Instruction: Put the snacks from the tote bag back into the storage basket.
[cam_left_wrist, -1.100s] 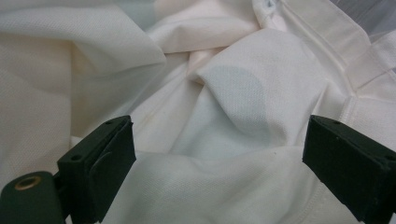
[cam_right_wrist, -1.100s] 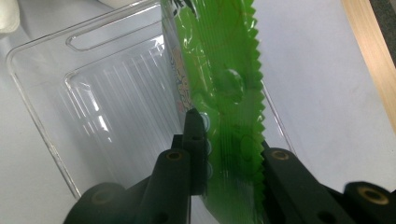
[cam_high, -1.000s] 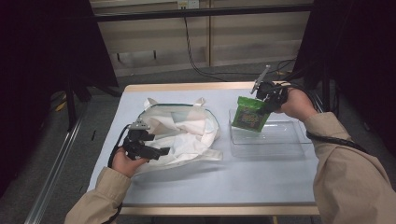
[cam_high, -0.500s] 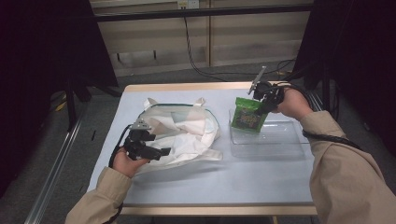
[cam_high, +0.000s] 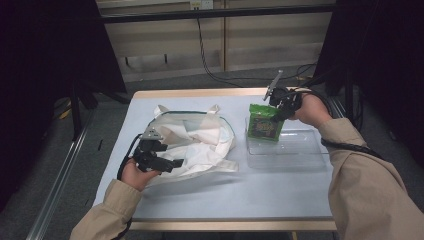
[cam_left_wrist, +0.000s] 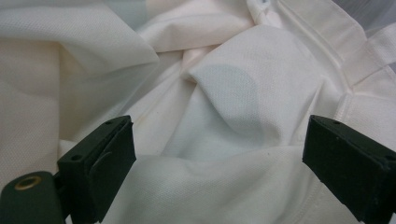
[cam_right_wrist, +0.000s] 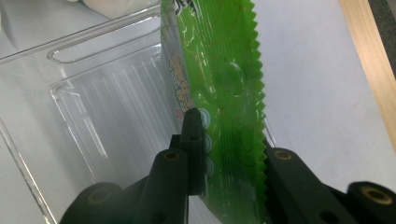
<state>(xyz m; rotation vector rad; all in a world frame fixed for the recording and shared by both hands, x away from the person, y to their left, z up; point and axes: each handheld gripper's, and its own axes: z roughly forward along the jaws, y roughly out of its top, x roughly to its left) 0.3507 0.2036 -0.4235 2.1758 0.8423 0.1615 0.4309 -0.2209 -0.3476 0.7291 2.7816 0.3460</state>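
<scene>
- The green snack packet (cam_right_wrist: 219, 93) is being pinched between the jaws of the right gripper (cam_high: 278, 111), above the clear plastic tray (cam_high: 300, 150).
- The packet is being kept upright, its long axis running up and down.
- The left gripper (cam_left_wrist: 219, 172) is being held wide open over the white cloth bag (cam_high: 200, 142).

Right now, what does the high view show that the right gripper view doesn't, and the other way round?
High view alone: the white cloth bag, the left claw resting on it, both sleeves, and the whole table.

Right gripper view alone: close detail, with the right claw pinching the packet's zigzag edge and the ribs in the tray's floor.

Both: the green packet held upright over the clear tray, with blue tabletop around it.
</scene>
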